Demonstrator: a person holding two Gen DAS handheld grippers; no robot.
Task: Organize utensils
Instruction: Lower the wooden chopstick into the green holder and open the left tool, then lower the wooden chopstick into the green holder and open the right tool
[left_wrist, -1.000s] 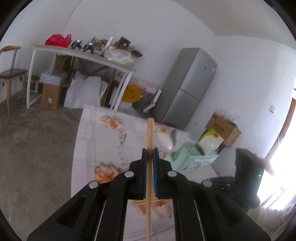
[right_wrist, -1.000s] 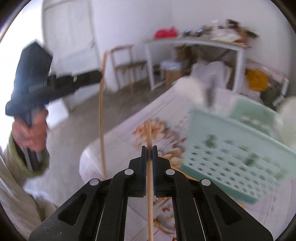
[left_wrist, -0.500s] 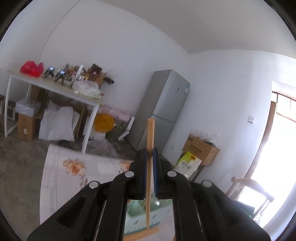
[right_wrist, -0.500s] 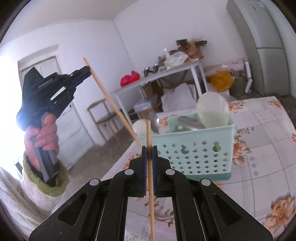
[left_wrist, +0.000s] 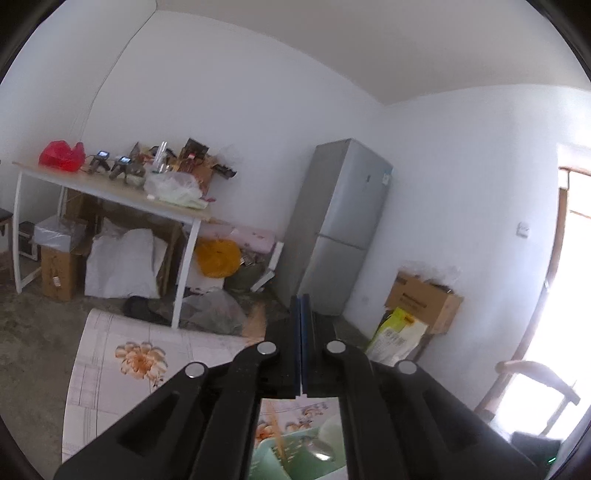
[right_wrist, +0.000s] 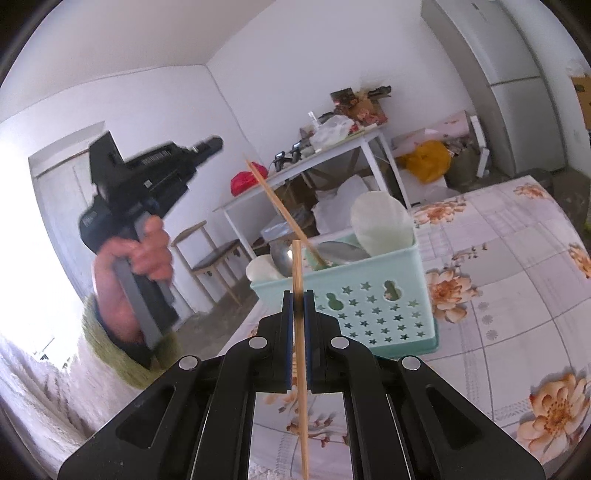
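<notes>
Right wrist view, nearest first: the right gripper is clamped on an upright wooden chopstick, whose tip rises in front of the mint basket. That basket stands on the floral tablecloth just beyond the fingers, holding a white spoon, a metal ladle and a second chopstick leaning up to the left. To the left, well apart, a hand grips the left gripper, blurred, pointing away from the basket. Far behind stand a cluttered white table and a grey fridge.

From the left wrist camera, the left gripper's pads are pressed together with nothing between them; the basket's rim shows below them.
</notes>
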